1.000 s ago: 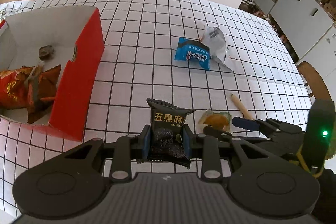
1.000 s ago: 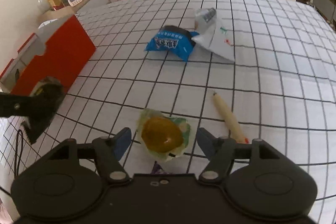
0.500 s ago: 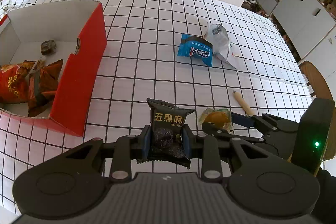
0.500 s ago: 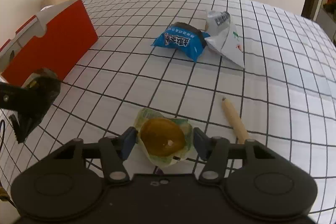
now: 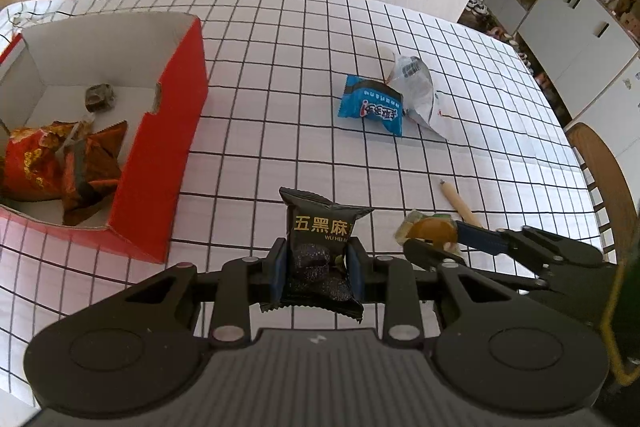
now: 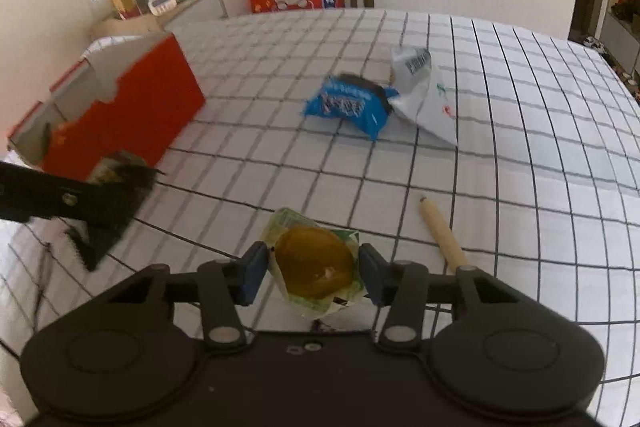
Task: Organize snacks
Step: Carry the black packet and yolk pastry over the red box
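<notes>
Left, the left gripper point(image 5: 316, 269) grasps a black packet point(image 5: 322, 247); right, the right gripper point(image 6: 314, 273), jaws closing, clasps a yellow jelly cup point(image 6: 314, 261) near a red box point(image 5: 160, 163).

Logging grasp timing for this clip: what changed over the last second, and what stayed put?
The right gripper is closing its jaws around the clear-wrapped yellow pastry, which lay untouched between wide-open jaws a second ago. The pastry now looks lifted slightly off the checked tablecloth. Unchanged: the left gripper keeps the black snack packet clamped, and the blue packet, white wrapper, pencil and red box stay in place.
</notes>
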The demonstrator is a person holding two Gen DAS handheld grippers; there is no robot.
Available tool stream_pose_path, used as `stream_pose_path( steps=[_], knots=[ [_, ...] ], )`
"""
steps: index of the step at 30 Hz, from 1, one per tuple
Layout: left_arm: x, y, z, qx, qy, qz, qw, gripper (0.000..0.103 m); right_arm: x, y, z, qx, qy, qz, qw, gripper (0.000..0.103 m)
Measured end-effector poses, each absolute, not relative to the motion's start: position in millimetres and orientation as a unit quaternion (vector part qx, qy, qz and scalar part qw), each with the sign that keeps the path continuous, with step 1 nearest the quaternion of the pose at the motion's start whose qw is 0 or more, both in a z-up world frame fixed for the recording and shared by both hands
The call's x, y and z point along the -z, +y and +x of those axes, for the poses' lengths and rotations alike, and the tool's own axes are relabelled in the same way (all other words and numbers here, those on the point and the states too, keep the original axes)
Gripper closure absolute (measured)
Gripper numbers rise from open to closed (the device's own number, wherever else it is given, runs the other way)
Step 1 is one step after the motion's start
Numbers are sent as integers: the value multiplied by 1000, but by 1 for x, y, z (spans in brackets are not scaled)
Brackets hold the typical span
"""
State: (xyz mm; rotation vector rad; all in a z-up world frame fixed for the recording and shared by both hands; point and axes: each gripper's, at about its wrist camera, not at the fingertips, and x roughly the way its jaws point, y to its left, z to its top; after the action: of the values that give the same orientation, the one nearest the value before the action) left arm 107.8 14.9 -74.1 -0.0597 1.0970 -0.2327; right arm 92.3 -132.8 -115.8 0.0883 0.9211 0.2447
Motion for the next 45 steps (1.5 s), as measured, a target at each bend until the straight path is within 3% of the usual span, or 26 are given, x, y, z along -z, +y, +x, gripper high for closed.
stream_pose_path(
  steps=[14, 28, 45],
  knots=[
    [26, 58, 99, 82, 476, -36, 875, 73, 35, -93, 89, -177, 397, 41, 900, 54],
    [-13, 153, 104, 3, 430, -54, 901, 73, -2, -14, 111, -243, 369, 33, 897, 54],
    [12, 250, 154, -73, 443, -64, 891, 73, 24, 83, 172, -245, 383, -26, 890, 54]
  ],
)
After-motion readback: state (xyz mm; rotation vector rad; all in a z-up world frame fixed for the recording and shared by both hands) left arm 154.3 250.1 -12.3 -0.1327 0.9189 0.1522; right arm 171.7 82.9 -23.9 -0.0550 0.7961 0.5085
